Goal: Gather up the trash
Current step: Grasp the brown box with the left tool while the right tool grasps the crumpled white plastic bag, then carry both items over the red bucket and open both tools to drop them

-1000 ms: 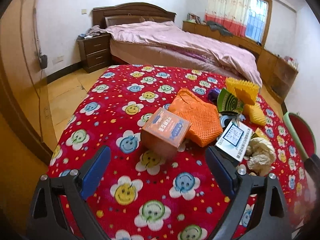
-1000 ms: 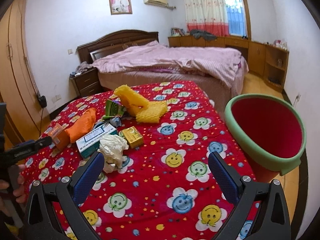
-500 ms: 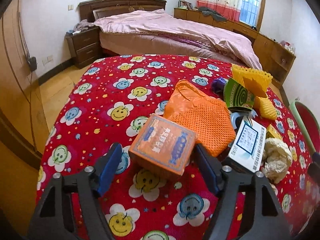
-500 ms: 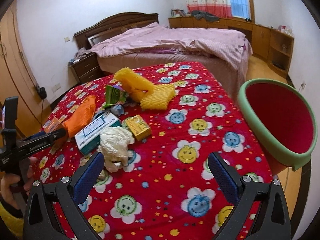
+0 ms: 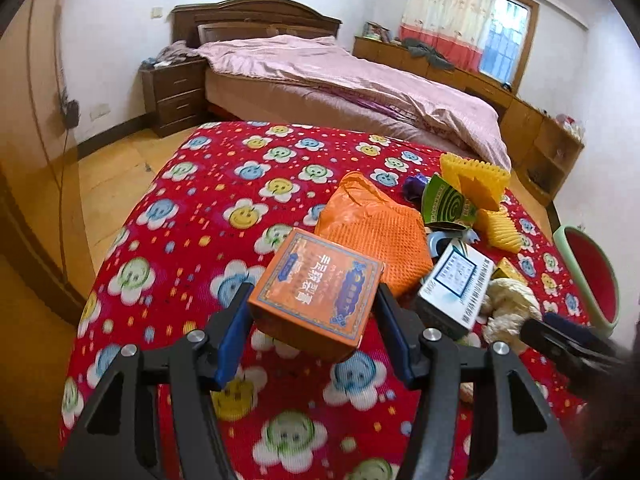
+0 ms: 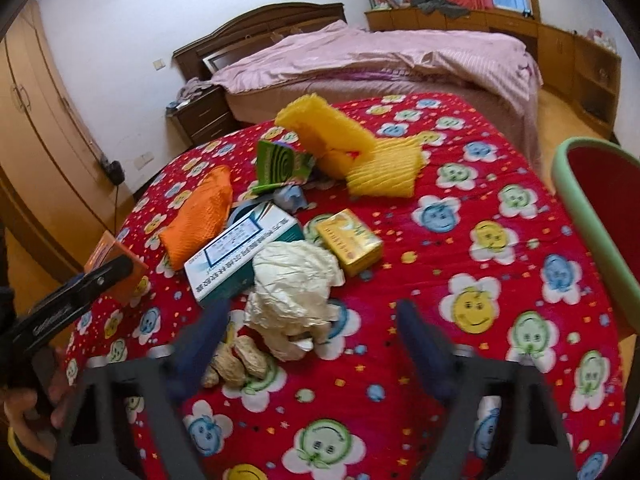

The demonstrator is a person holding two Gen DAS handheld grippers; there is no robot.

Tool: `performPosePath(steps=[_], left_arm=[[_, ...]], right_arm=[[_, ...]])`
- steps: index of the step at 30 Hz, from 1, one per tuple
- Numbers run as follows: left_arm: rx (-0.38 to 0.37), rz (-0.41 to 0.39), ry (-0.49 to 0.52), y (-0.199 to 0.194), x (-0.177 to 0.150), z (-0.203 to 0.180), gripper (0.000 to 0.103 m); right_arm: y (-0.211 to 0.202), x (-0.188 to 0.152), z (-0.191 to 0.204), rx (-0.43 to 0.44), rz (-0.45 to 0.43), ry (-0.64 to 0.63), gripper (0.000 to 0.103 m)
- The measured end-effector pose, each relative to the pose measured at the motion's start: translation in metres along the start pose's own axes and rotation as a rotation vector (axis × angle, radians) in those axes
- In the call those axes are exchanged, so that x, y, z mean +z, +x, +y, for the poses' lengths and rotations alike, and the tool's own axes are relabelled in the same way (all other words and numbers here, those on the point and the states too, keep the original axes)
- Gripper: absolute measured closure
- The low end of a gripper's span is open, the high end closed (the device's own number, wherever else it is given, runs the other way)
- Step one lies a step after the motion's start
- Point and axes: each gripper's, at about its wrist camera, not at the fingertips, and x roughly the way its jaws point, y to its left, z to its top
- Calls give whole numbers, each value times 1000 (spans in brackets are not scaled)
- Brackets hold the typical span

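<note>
Left gripper, apart a second ago, is now clamped on the orange box and lifting it off the red cloth; right gripper stays apart above the crumpled paper, bin at three o'clock.

Both wrist views look close down at the red tablecloth, sharing the litter pile.
</note>
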Motion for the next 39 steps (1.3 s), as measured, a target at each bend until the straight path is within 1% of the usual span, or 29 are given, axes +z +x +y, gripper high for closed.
performPosePath(steps=[1, 2, 3, 6, 11, 13, 16, 18, 23, 27, 29, 32, 35, 39], left_arm=[[-4, 2, -10, -2, -2, 1, 43], [-7, 4, -19, -3, -3, 2, 43], [-9, 6, -27, -6, -5, 2, 43], [-20, 4, -38, -15, -9, 0, 43], [-43, -13, -37, -34, -11, -9, 43], [-51, -27, -26, -43, -10, -15, 43], [-30, -61, -5, -58, -8, -26, 43], [-42, -71, 8, -66, -5, -33, 43], [-111, -75, 20, -84, 5, -54, 43], [-155, -97, 76, -99, 15, -83, 43], [-173, -107, 85, -104, 18, -95, 43], [-226, -114, 89, -109, 25, -116, 43], [-268, -113, 122, -108, 31, -142, 43], [-329, -118, 178, -105, 36, -183, 43]], right_arm=[[3, 0, 0, 12, 7, 8, 50], [3, 0, 1, 21, 12, 10, 59], [4, -1, 2, 34, 16, 9, 70], [0, -2, 3, 43, 21, 2, 74], [-25, -5, 3, 59, -23, 6, 76], [-40, -5, 3, 53, -50, -1, 76], [-59, -5, 3, 44, -91, -4, 76], [-74, -4, 1, 37, -122, -2, 76], [-114, 3, -6, 0, -198, -3, 76], [-141, 12, -20, -37, -251, 6, 76], [-157, 17, -29, -58, -281, 5, 76], [-179, 23, -43, -101, -332, -1, 76], [-197, 29, -59, -140, -359, 10, 76], [-214, 33, -85, -180, -368, 37, 76]])
